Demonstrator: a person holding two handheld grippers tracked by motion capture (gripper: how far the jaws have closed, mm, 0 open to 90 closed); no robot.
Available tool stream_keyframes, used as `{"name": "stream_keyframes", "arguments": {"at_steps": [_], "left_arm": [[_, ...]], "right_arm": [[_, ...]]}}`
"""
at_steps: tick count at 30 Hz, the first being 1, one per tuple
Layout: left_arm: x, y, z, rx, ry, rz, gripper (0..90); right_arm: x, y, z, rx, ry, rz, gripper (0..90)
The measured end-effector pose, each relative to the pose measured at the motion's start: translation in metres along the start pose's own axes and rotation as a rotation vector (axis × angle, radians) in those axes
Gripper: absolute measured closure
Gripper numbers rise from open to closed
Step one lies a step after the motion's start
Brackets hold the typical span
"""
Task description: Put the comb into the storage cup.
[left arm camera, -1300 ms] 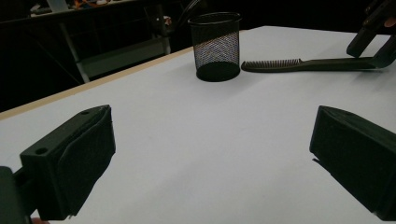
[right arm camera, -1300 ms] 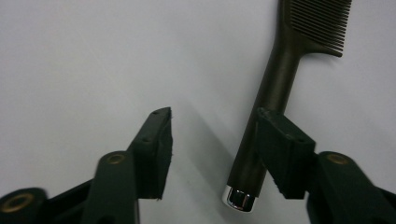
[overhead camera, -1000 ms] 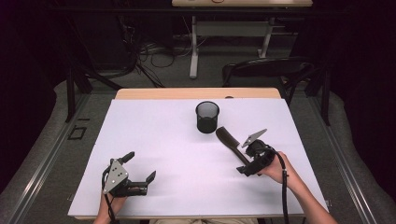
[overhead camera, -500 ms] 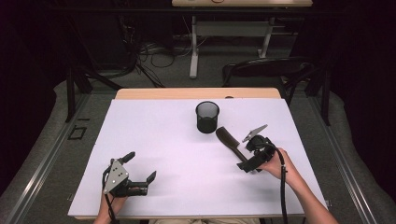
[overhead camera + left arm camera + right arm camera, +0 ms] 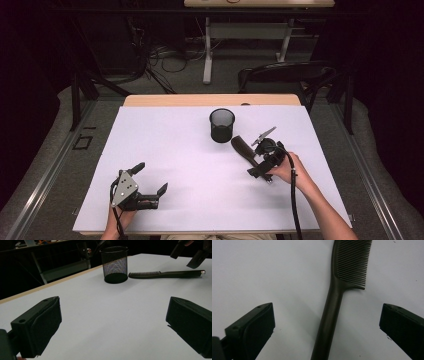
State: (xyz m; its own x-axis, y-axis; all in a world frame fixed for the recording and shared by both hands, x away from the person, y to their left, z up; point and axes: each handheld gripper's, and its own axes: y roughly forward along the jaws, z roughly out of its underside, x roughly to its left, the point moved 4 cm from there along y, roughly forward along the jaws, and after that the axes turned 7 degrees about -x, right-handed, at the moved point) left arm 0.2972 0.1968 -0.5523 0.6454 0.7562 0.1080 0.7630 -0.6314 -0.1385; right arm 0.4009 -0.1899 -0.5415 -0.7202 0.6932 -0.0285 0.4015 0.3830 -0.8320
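Dark comb (image 5: 337,297): handle end cut off between open right tool (image 5: 327,332).

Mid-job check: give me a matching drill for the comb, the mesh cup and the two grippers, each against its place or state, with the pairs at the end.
Things:
1. comb
2. mesh cup
3. left gripper
4. right gripper

States:
A. upright, near the table's far edge
B. open, over the comb's handle
C. lying flat, beside the cup
D. open, at the near left of the white table

Pairs: 1-C, 2-A, 3-D, 4-B
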Motion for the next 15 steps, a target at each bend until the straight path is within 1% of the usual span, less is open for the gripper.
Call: {"name": "stream_keyframes", "arguments": {"at_steps": [3, 5, 6, 8, 9, 10, 12, 13, 14, 15], "left_arm": [[0.000, 0.000, 0.000, 0.000, 0.002, 0.000, 0.1], [0.000, 0.000, 0.000, 0.000, 0.002, 0.000, 0.1], [0.000, 0.000, 0.000, 0.000, 0.001, -0.001, 0.1], [0.000, 0.001, 0.000, 0.000, -0.001, 0.000, 0.1], [0.000, 0.001, 0.000, 0.001, 0.000, 0.001, 0.1], [0.000, 0.001, 0.000, 0.000, 0.001, 0.001, 0.1], [0.000, 0.000, 0.000, 0.000, 0.002, 0.001, 0.1], [0.000, 0.000, 0.000, 0.002, 0.001, 0.000, 0.1], [0.000, 0.000, 0.000, 0.003, 0.001, 0.000, 0.1], [0.000, 0.000, 0.000, 0.003, 0.002, 0.000, 0.1]], "right_arm": [[-0.001, 0.003, -0.002, 0.015, -0.001, 0.020, 0.0], [-0.002, 0.004, -0.003, 0.017, 0.004, 0.012, 0.0], [-0.001, 0.005, -0.003, 0.025, 0.010, 0.015, 0.0], [-0.002, 0.007, -0.003, 0.025, 0.013, 0.011, 0.0], [-0.003, 0.008, -0.003, 0.036, 0.004, 0.011, 0.0], [-0.002, 0.010, -0.004, 0.036, 0.016, 0.011, 0.0], [-0.001, 0.011, -0.005, 0.041, 0.015, 0.009, 0.0], [-0.001, 0.013, -0.005, 0.052, 0.004, 0.011, 0.0], [0.001, 0.013, -0.005, 0.069, 0.016, 0.018, 0.0], [0.001, 0.015, -0.006, 0.075, 0.004, 0.020, 0.0]]}}
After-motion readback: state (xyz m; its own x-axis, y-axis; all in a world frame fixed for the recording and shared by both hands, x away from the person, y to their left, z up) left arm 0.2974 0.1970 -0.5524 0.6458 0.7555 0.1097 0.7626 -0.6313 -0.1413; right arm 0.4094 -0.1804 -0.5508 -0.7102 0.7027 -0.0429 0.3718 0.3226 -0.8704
